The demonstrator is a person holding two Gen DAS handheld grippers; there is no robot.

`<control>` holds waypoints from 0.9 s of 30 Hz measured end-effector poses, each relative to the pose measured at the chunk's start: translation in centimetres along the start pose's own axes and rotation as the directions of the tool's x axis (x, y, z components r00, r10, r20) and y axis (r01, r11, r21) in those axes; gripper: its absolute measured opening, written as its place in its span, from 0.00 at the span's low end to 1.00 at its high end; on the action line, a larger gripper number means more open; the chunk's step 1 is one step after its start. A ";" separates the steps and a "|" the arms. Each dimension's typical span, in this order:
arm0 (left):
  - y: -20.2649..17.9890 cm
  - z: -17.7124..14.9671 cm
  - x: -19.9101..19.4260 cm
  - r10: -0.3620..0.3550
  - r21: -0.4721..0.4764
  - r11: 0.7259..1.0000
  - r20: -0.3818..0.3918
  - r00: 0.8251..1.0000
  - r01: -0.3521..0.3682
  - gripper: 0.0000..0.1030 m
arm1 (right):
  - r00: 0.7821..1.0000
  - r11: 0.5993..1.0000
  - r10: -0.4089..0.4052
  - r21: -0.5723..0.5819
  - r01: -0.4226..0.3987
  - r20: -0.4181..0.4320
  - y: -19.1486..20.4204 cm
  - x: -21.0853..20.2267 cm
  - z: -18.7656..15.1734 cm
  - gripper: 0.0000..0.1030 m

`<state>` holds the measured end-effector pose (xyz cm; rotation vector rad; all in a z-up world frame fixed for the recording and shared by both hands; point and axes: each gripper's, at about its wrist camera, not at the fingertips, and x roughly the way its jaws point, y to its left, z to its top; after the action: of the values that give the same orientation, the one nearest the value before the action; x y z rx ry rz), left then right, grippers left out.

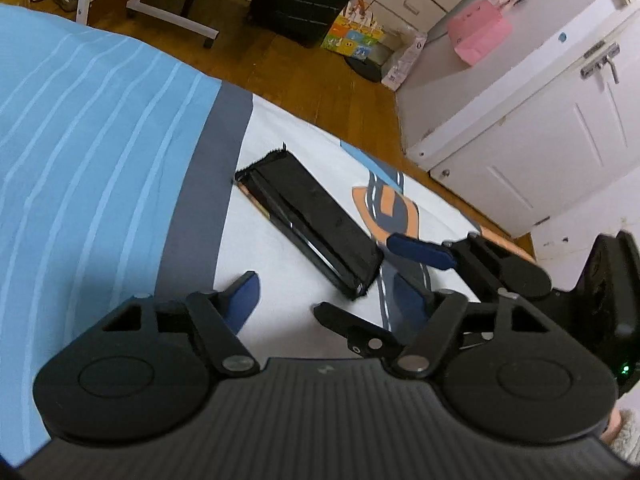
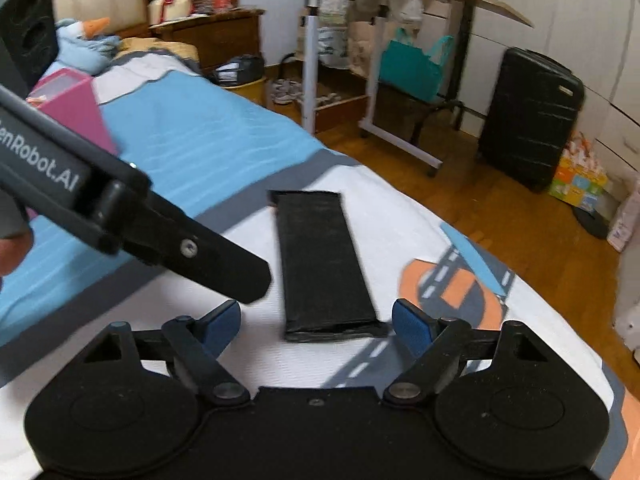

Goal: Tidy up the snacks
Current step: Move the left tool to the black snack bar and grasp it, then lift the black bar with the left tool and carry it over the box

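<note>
On the left of the scene the bed (image 2: pixel 192 136) carries a light-blue striped cover, with a pink box (image 2: pixel 76 112) at its far left and a blue soft toy (image 2: pixel 86 42) beyond that. Toward the right the cover turns white, printed with an orange and grey road pattern (image 2: pixel 452 284).

The left gripper (image 1: pixel 326 298) hovers over the white part with its jaws partly apart and nothing between them; its blue pads (image 1: pixel 244 296) are bare. In the right wrist view its dark finger reaches in from the left, ending just beside the left edge of the packet, and whether it touches cannot be told.

The black snack packet (image 2: pixel 324 264), long and flat, lies on the white cover in the middle of the bed, its length running from near to far. In the left wrist view it shows a folded seam and a serrated far end.

The right gripper (image 2: pixel 316 322) has its jaws wide apart, one blue pad on each side of the packet's near end; the pads look clear of it.

Farther right, on the wooden floor (image 2: pixel 460 196), stand a white rolling stand (image 2: pixel 312 60), a black suitcase (image 2: pixel 528 116) and a colourful box (image 2: pixel 580 180). White cabinets (image 1: pixel 540 128) stand at the far right.
</note>
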<state>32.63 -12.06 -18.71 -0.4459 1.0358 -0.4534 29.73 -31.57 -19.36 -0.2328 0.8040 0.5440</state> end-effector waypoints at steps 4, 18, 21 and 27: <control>0.7 0.4 1.4 -0.054 -0.045 0.997 0.053 0.997 0.057 0.65 | 0.999 0.987 0.013 0.160 -0.021 0.053 -1.9 0.8 -0.6 0.76; -0.8 -0.8 3.2 0.036 0.058 0.997 0.118 0.992 -0.043 0.43 | 0.999 0.991 -0.022 0.136 0.017 0.038 0.9 0.1 -0.4 0.54; -1.1 -0.8 3.1 0.048 0.058 0.997 0.112 0.993 -0.055 0.43 | 0.999 0.987 -0.027 0.161 0.022 0.026 0.9 0.0 -0.4 0.54; -0.3 -0.6 2.7 0.017 0.009 1.000 0.081 0.997 -0.018 0.44 | 0.999 0.980 -0.025 0.196 0.029 -0.024 1.2 0.0 0.2 0.53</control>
<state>33.17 -13.91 -20.70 -0.4433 0.9578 -0.4213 29.21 -30.47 -19.22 -0.0672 0.8684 0.4333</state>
